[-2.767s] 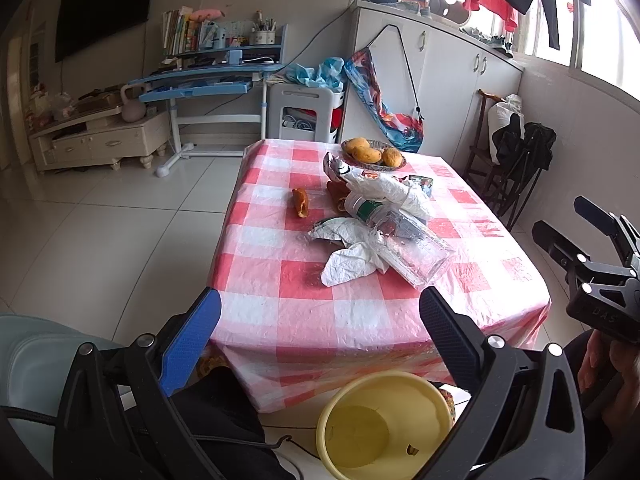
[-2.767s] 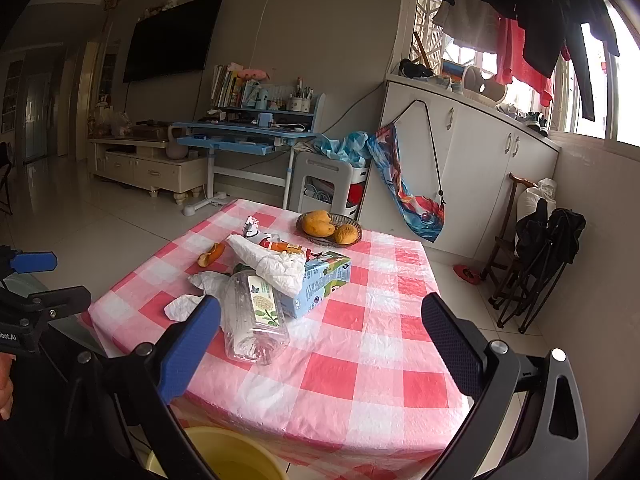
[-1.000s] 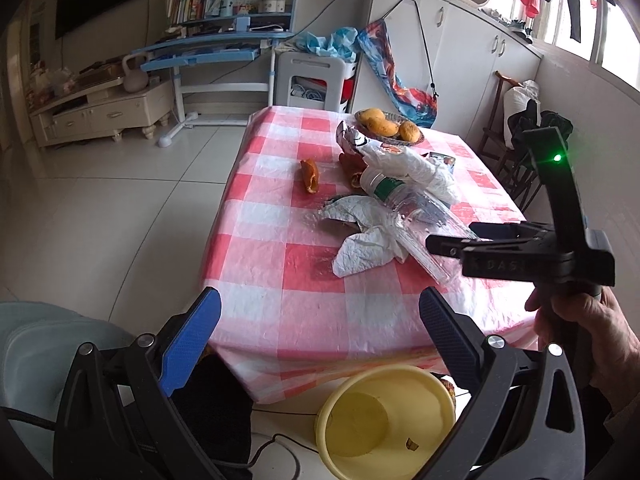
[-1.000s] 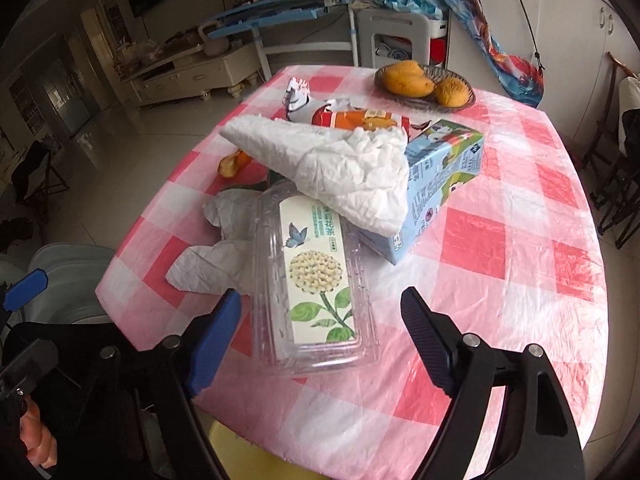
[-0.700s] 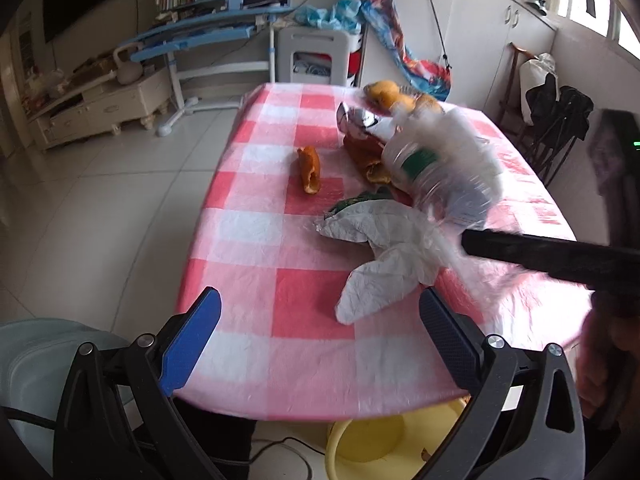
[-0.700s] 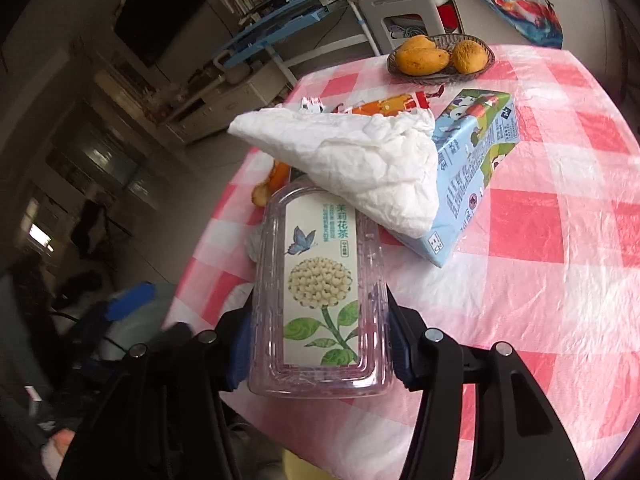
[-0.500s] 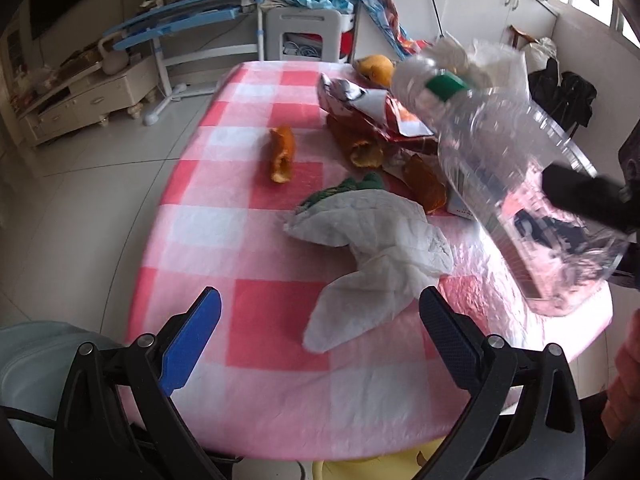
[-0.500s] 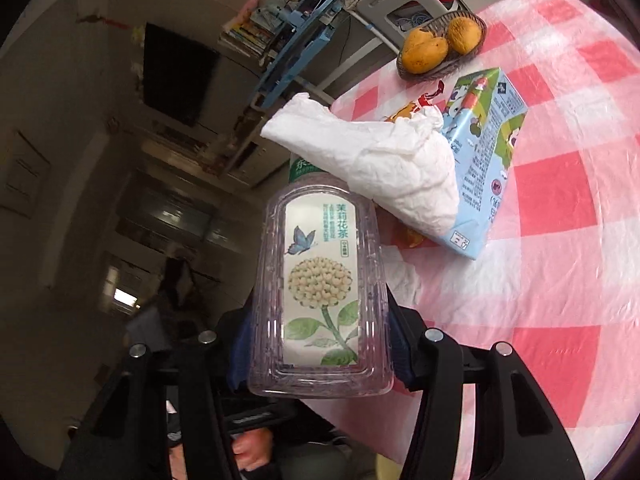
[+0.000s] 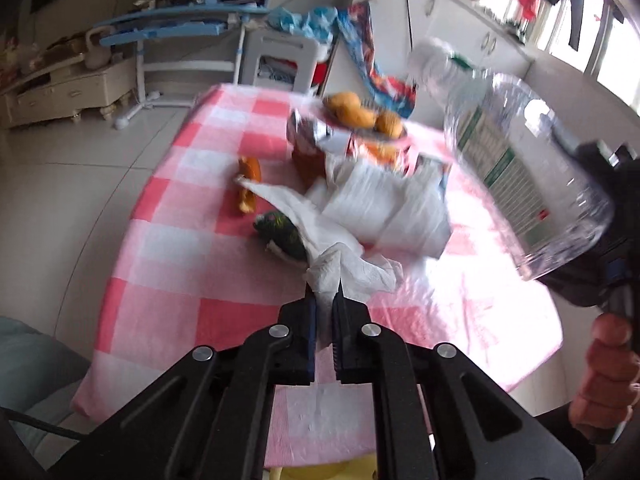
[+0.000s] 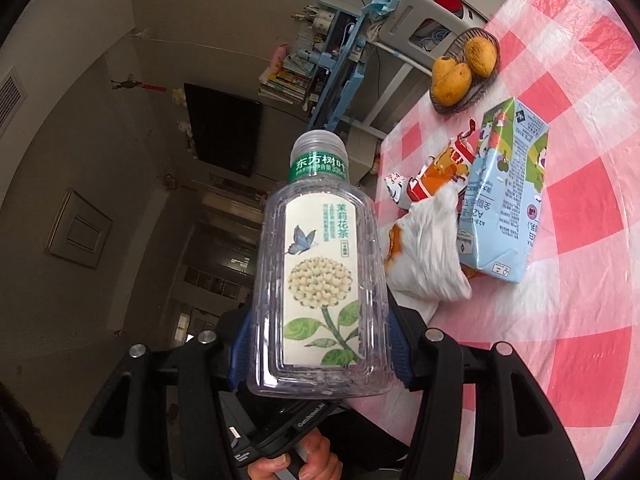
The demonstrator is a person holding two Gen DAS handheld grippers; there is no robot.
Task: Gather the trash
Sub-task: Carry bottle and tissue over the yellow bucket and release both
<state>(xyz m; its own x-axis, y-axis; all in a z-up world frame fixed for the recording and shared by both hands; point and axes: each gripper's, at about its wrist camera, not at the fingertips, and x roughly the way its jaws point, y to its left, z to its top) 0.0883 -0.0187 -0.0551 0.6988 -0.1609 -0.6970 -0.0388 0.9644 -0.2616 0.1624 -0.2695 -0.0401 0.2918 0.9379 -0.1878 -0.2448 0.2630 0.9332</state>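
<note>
My left gripper (image 9: 326,304) is shut on a corner of a crumpled white tissue (image 9: 352,268) that lies near the front of the pink checked table (image 9: 180,248). Beside it lie a green wrapper (image 9: 280,232), an orange peel (image 9: 248,184) and a second white tissue (image 9: 392,208). My right gripper (image 10: 320,344) is shut on an empty clear tea bottle (image 10: 320,276) and holds it in the air, off the table. That bottle (image 9: 520,168) hangs at the right of the left wrist view. A blue milk carton (image 10: 508,200) and a red snack wrapper (image 10: 444,168) lie behind the tissue (image 10: 432,256).
A basket of mangoes (image 10: 464,68) stands at the table's far end. A yellow bin's rim (image 9: 320,472) shows under the table's near edge. A person's hand (image 9: 604,376) grips the right tool's handle. A blue desk and a white stool stand beyond the table.
My left gripper moved in over the table and went from wide open to shut on the tissue. My right gripper closed on the bottle, lifted it off the table and rolled.
</note>
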